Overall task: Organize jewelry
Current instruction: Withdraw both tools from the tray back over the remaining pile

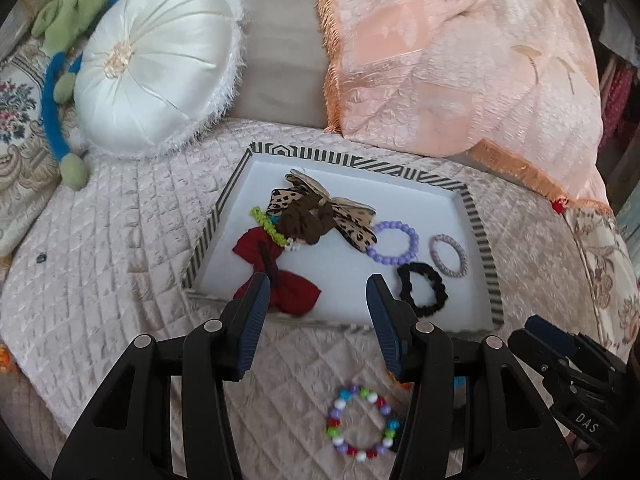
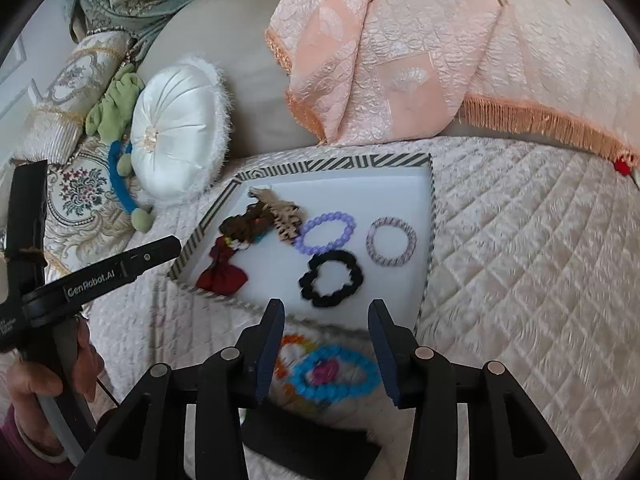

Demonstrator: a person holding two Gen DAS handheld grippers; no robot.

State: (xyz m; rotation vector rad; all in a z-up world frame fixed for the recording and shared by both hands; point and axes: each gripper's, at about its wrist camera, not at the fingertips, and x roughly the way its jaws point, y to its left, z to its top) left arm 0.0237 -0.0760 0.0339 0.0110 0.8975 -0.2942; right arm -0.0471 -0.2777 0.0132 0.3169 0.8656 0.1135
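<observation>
Tray (image 1: 478,236) with striped rim sits on the quilted bed cover (image 1: 100,248); sorting is judged well past halfway. Count inside tray: one red bow (image 1: 294,288), one leopard-print bow (image 1: 352,216) tangled with one brown scrunchie (image 1: 304,222), one green beaded piece (image 1: 268,226) partly buried under them, one purple bead bracelet (image 1: 394,242), one lilac ring-shaped band (image 1: 448,256), one black scrunchie (image 1: 422,290). That gives seven visible, though the pile at the tray's left may hide more. Left outside, on the cover nearer the camera: one multicoloured bead bracelet (image 1: 362,422), one blue bead bracelet (image 2: 334,374) with something pink inside its loop, one orange piece (image 2: 294,342) just beside it, blurred. So at least three pieces remain to move. Left gripper (image 1: 318,316): jaws released, spread wide, nothing between them, held above the tray's near edge. Right gripper (image 2: 326,346): jaws parted, empty, above the blue bracelet, not touching it.
</observation>
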